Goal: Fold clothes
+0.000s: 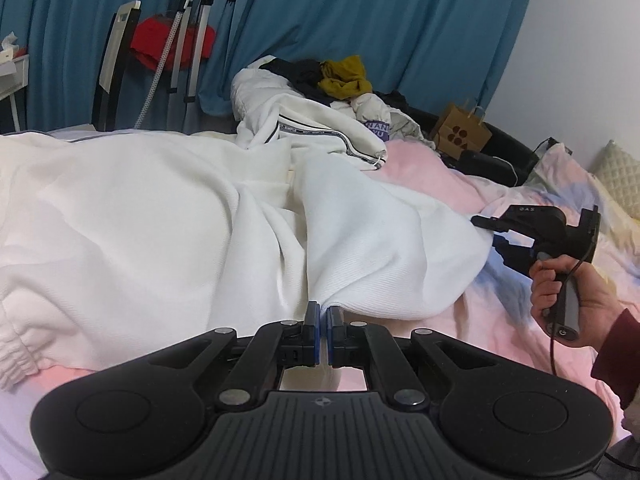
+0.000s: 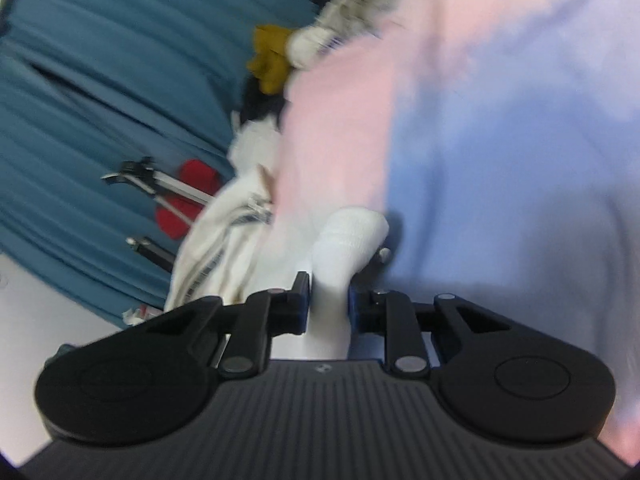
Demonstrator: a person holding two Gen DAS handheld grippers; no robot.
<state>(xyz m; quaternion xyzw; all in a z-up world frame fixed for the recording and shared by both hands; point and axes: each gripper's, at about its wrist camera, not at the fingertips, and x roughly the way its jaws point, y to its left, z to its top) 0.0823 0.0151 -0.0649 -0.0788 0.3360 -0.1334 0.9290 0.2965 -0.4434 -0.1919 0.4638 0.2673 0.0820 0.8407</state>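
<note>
The large white ribbed-cotton garment lies spread and rumpled on the pink and blue bed sheet, not yet a neat fold. The left tool pinches its near edge; the right tool clamps its bunched far edge. A mixed clothes pile waits behind the garment.

the left wrist view sits low over the bed, upright, looking along the left claw toward the blue curtain at the far edge. the right wrist view is rolled sideways, blurred and very near the bedding. both views share the curtain, the mustard cloth on the far pile and the red item.
</note>
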